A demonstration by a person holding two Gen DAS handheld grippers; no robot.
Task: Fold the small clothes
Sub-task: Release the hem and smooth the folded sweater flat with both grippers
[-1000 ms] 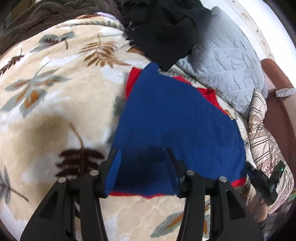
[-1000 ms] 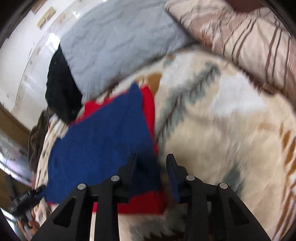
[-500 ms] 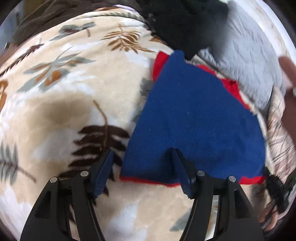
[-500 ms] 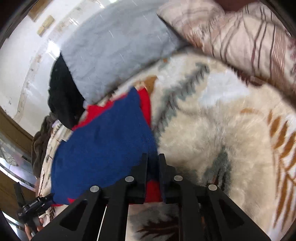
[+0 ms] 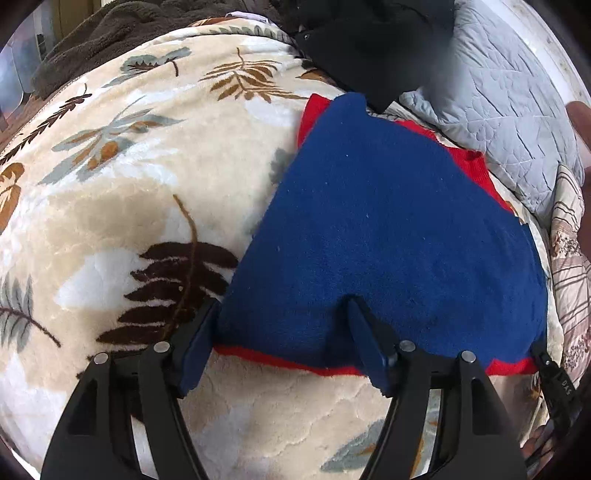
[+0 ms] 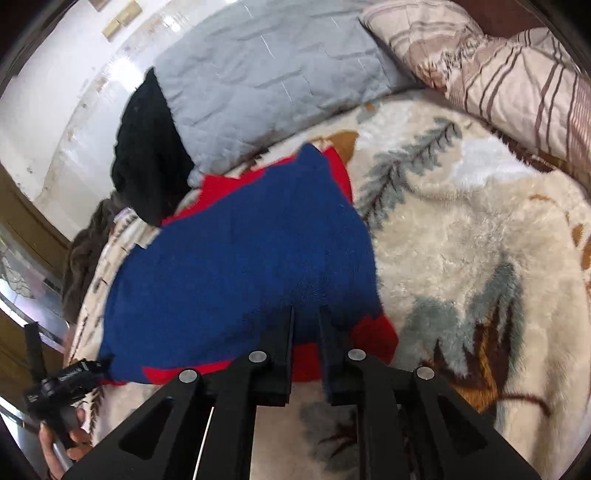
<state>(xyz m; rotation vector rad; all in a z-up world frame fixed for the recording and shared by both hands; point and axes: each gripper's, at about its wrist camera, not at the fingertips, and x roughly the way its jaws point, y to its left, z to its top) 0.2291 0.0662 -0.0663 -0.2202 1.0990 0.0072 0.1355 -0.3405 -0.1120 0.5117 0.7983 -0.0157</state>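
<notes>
A small blue garment (image 5: 388,229) with red trim lies flat on a cream leaf-print blanket (image 5: 147,177). My left gripper (image 5: 280,314) stands at its near left corner with its jaws opening. The cloth edge lies between them, and the pads do not press on it. My right gripper (image 6: 308,317) is shut on the near right corner of the garment (image 6: 240,266), where blue and red cloth bunches between its fingers. The right gripper (image 5: 550,369) also shows at the garment's far corner in the left wrist view.
A grey quilted pillow (image 6: 277,74) and black clothing (image 6: 147,147) lie just beyond the garment. A striped pillow (image 6: 498,74) sits at the right. A brown throw (image 5: 110,33) lies at the far left. A hand (image 6: 62,443) holds the left gripper (image 6: 74,373).
The left jaws spread wider and let go of the near left corner. The right jaws closed on the near right corner and bunched the cloth up.
</notes>
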